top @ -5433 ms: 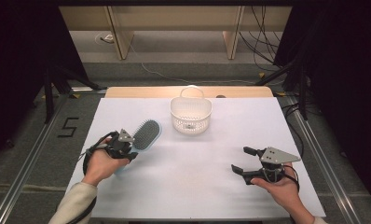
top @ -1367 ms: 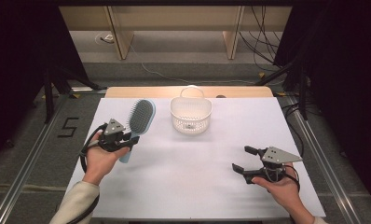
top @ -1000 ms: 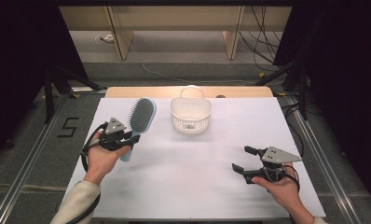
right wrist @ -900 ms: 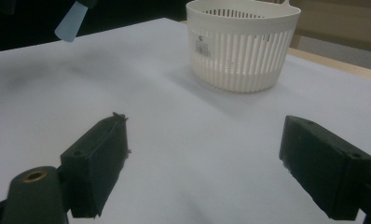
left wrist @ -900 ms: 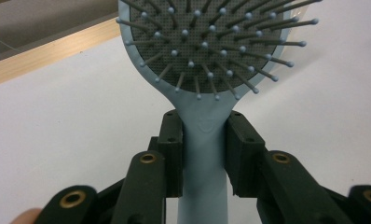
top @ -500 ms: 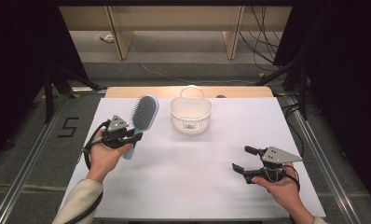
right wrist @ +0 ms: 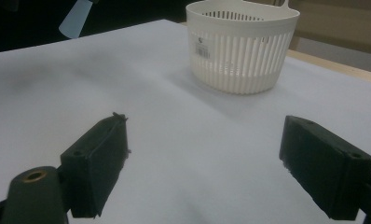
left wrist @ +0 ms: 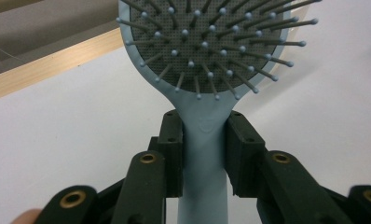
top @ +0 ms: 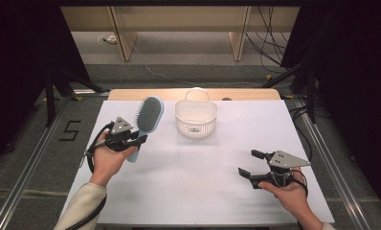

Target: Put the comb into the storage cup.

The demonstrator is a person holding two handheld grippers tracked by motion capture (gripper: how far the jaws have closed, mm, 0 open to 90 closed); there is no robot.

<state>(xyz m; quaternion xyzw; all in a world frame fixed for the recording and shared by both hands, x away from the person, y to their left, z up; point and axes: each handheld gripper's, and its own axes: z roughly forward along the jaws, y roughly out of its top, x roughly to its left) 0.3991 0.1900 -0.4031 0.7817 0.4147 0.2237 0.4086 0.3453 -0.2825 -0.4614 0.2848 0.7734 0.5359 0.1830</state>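
A light blue hairbrush (top: 148, 117) with grey bristles is held up off the table at the left, its head pointing away from the person. My left gripper (top: 137, 139) is shut on the brush's handle (left wrist: 204, 154), both black pads pressed against its sides just below the head. A white slotted basket (top: 196, 117) with a handle stands at the table's far middle, to the right of the brush. My right gripper (top: 249, 164) rests low at the front right, open wide with nothing between its pads (right wrist: 97, 163). The basket (right wrist: 242, 46) lies ahead of it.
The white table top (top: 203, 177) spans the view, with a wooden strip (top: 131, 94) along its far edge. Dark stands and cables (top: 274, 57) sit on the floor beyond. A number 5 (top: 70, 130) is marked on the floor at left.
The left gripper has carried the brush slightly right and nearer the basket, tilting it more upright. The right gripper has stayed still.
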